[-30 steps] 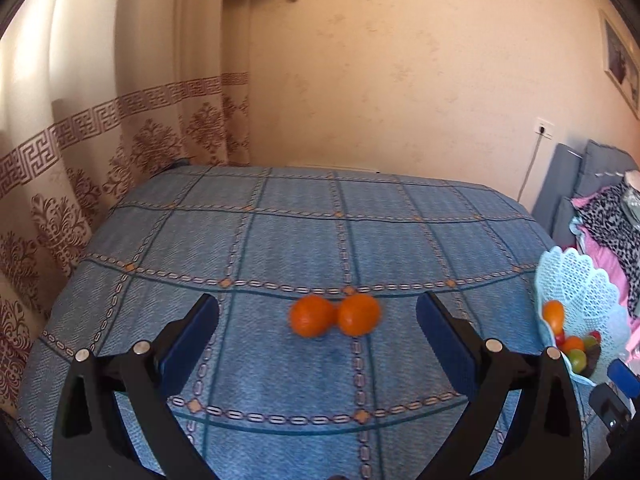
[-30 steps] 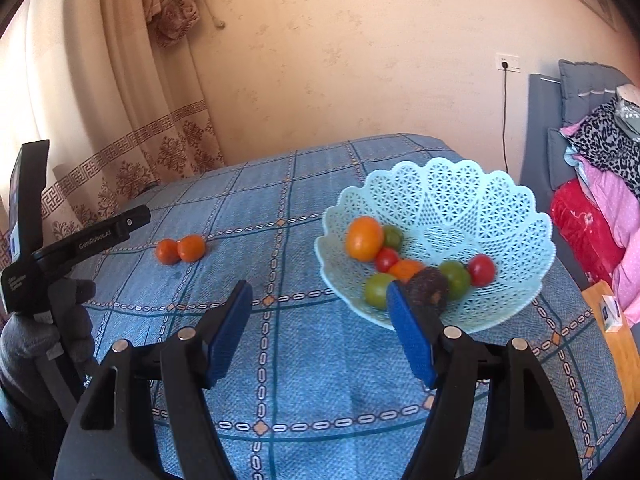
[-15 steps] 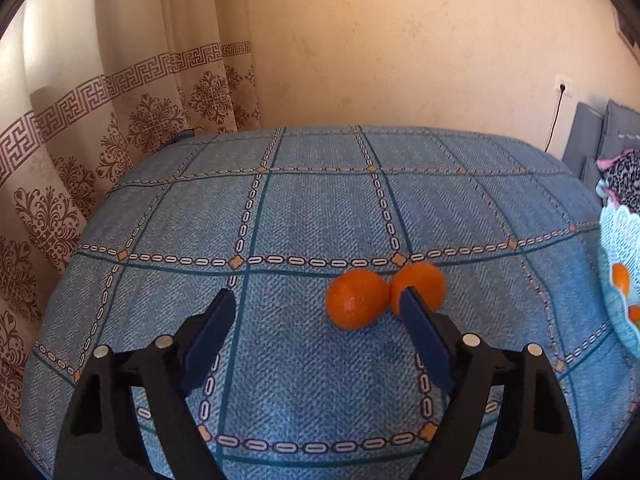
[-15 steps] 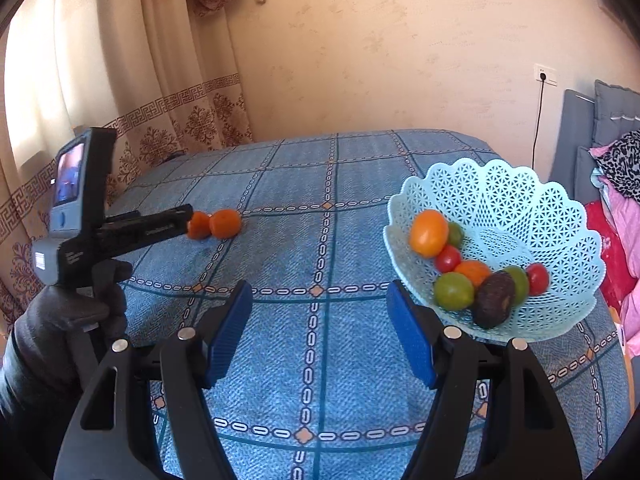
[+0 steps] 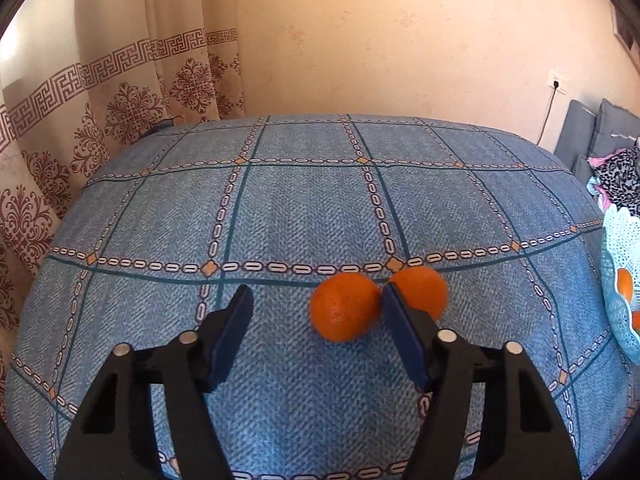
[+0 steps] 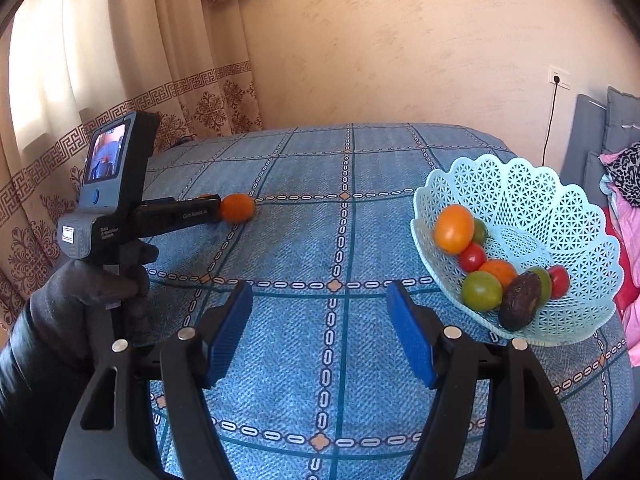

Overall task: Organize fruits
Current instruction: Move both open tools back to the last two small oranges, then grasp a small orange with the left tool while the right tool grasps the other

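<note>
The worktop [image 5: 280, 220] is lying under a blue checked cloth. At 3 o'clock in the right wrist view, the pale lattice basket [image 6: 560, 200] is holding mixed fruit. The left gripper [image 5: 314, 296] is closing — the nearer orange [image 5: 344, 308] is sitting between its jaws, unpressed, touching the second orange [image 5: 424, 284]. The right gripper [image 6: 320, 292] is hanging apart — nothing between.

Two oranges [image 5: 345, 312] lie touching on the table [image 5: 280, 208]; the basket [image 6: 560, 208] of fruit, probably well apart, stands right of them.
</note>
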Motion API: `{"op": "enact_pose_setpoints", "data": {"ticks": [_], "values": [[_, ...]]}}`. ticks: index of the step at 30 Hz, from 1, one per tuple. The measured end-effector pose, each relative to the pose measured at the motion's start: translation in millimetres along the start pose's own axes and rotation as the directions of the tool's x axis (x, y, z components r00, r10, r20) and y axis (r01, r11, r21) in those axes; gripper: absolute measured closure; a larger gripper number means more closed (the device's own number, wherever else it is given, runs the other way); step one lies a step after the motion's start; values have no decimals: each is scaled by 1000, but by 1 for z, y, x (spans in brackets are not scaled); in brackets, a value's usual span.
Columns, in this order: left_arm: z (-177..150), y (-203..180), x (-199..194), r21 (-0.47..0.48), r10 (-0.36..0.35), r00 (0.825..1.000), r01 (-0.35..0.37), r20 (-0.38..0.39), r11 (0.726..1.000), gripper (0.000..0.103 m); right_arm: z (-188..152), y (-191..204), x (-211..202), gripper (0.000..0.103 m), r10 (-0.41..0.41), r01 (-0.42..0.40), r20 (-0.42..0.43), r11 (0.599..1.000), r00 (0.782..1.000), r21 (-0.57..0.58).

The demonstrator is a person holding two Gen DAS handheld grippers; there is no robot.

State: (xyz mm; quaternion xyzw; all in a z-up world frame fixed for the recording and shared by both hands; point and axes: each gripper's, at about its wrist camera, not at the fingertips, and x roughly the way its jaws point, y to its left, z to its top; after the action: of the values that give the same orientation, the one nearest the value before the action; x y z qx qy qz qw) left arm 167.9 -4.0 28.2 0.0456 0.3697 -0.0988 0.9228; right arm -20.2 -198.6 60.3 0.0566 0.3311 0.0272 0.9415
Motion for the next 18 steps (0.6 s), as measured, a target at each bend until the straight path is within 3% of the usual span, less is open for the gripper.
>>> {"op": "enact_pose_setpoints", "data": {"ticks": [5,11,18], "values": [[-4,-1,-4,-16,-97,995,97,-6,995,66,2,5,5,32,-2,2,-7,1000,1000,-15],[-8,2,-12,-30,-109,994,109,1,994,67,7,10,11,32,14,-15,-22,999,1000,-33],[-2,10,-35,-38,-45,997,48,68,998,67,22,23,35,32,46,-49,-57,997,997,-52]]}}
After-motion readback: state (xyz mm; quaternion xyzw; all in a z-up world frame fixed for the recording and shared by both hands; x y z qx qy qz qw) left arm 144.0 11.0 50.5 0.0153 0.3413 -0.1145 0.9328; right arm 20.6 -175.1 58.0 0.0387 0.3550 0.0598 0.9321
